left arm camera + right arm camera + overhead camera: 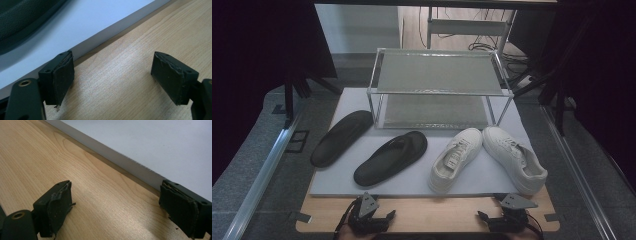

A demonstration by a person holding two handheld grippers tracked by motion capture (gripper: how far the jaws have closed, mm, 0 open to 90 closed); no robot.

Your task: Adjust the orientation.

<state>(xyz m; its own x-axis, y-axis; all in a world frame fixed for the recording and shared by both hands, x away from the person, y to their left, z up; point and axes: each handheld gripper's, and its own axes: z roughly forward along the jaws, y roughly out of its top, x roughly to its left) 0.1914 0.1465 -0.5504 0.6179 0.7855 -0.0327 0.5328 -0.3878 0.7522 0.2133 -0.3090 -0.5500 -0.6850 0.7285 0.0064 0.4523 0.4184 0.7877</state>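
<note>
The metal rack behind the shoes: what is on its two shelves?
The metal rack has two mesh shelves. The upper one is bare. The visible part of the lower one is bare too, but the upper shelf covers its back part.

My left hand-held gripper (384,216) and my right hand-held gripper (482,216) rest on the near edge of the wooden surface (432,217), both with nothing in them. Just past them lies a grey mat (412,182). On it, from left to right, lie two black slippers (341,137) (390,157) and two white shoes (455,159) (514,157). A metal shoe rack (439,89) stands at the far end.
</note>
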